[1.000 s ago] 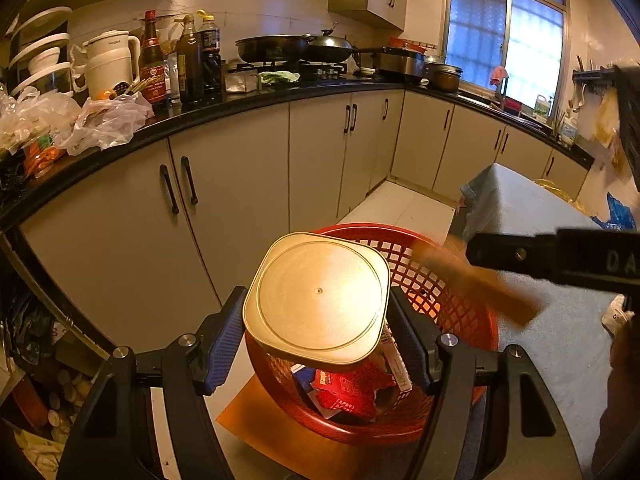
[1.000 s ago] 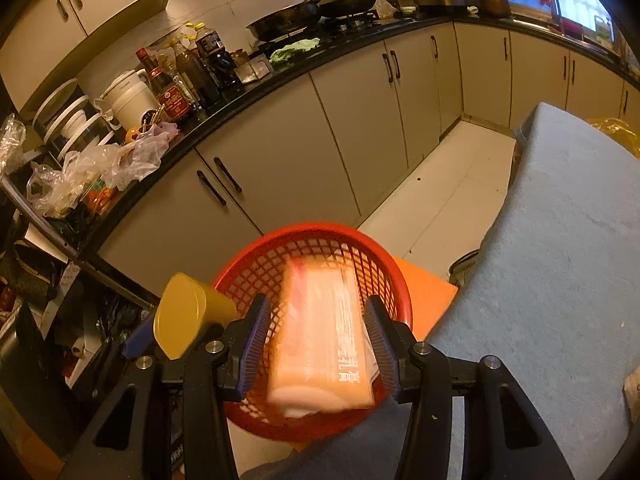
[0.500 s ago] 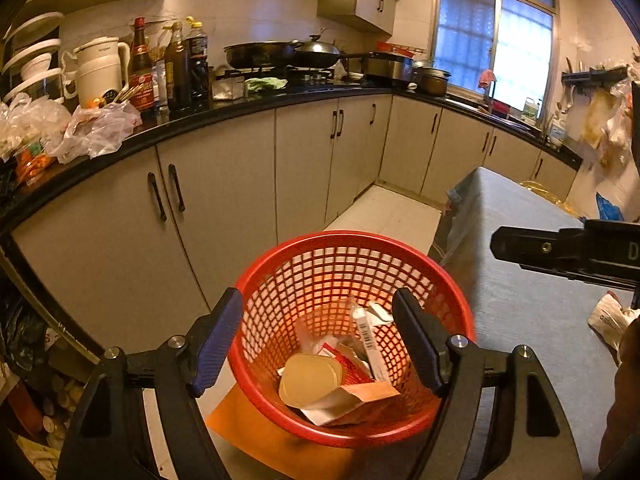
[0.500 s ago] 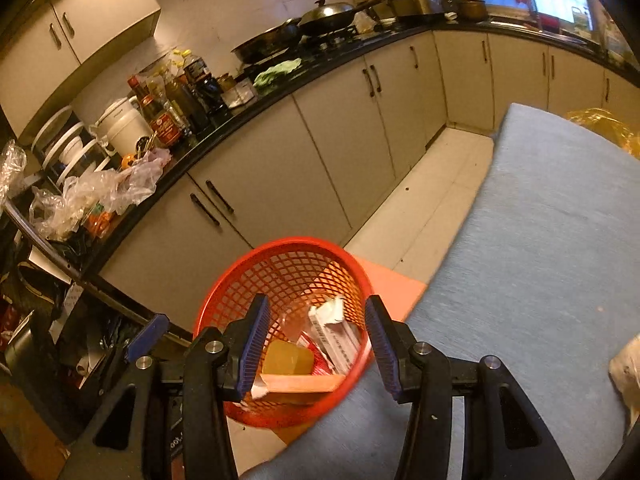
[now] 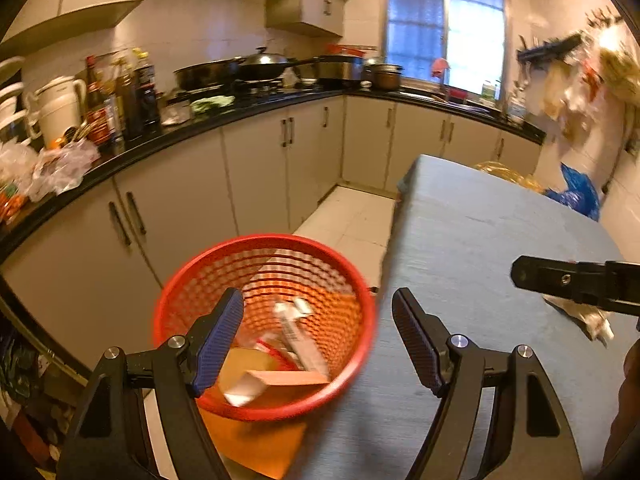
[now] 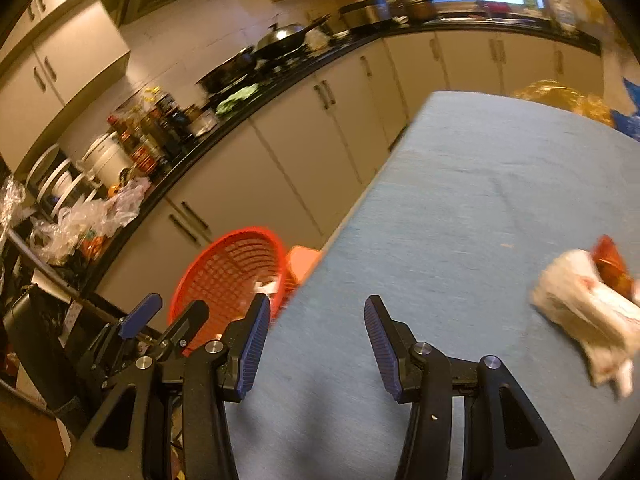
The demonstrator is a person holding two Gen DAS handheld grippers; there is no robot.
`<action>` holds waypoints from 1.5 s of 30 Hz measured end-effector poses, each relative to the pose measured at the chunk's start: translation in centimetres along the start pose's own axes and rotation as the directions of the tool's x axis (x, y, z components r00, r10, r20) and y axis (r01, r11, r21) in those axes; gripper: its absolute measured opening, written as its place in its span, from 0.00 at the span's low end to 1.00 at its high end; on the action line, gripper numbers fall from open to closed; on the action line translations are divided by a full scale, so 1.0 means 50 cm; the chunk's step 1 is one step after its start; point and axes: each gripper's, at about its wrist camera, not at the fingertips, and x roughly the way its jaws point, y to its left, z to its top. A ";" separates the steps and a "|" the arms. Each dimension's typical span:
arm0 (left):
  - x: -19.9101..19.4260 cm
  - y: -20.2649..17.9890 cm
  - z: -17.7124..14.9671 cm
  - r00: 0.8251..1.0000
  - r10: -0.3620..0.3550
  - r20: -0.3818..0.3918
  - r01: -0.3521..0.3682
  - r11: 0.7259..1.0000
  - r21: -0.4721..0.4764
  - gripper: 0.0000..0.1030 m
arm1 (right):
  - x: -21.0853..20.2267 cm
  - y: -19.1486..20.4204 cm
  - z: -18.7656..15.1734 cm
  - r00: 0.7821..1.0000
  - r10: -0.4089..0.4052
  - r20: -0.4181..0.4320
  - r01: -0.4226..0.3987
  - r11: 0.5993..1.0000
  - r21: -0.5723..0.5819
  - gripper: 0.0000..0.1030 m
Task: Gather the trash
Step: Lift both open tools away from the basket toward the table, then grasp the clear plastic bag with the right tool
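A red mesh basket (image 5: 188, 288) stands on the floor beside the table and holds a yellow box, a wrapper and other trash (image 5: 276, 364). It also shows in the right wrist view (image 6: 224, 276). My left gripper (image 5: 318, 340) is open and empty, above the basket's right rim. My right gripper (image 6: 312, 344) is open and empty over the blue-grey table (image 6: 480, 200). A crumpled white and orange wrapper (image 6: 588, 300) lies on the table to its right; it also shows in the left wrist view (image 5: 580, 314), partly behind my right gripper's finger (image 5: 576, 280).
An orange sheet (image 5: 256, 444) lies under the basket. Cabinets (image 5: 256, 176) and a black counter with bottles (image 5: 120, 100), a kettle and pans run along the back. Yellow (image 6: 560, 100) and blue bags (image 5: 580, 192) sit past the table's far end.
Both grippers let go of their trash, which dropped into the basket. Both have since swung right toward the table, and the white wrapper has come into the right wrist view.
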 end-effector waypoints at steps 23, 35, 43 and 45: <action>-0.005 -0.329 -0.002 0.964 -0.225 -0.141 0.250 0.947 0.200 0.74 | -0.215 -0.547 0.006 0.864 -0.503 0.026 0.425 0.755 0.500 0.55; 0.052 -0.412 0.020 0.926 -0.278 -0.257 0.311 0.945 0.100 0.74 | -0.204 -0.538 -0.017 0.899 -0.426 0.103 0.348 0.837 0.421 0.24; 0.072 -0.430 0.024 0.912 -0.283 -0.298 0.310 0.950 0.045 0.74 | -0.231 -0.449 -0.029 0.910 -0.376 0.175 0.315 0.901 0.299 0.23; 0.074 -0.426 0.026 0.913 -0.280 -0.297 0.302 0.953 0.030 0.74 | -0.224 -0.426 -0.028 0.940 -0.290 0.181 0.240 0.937 0.254 0.23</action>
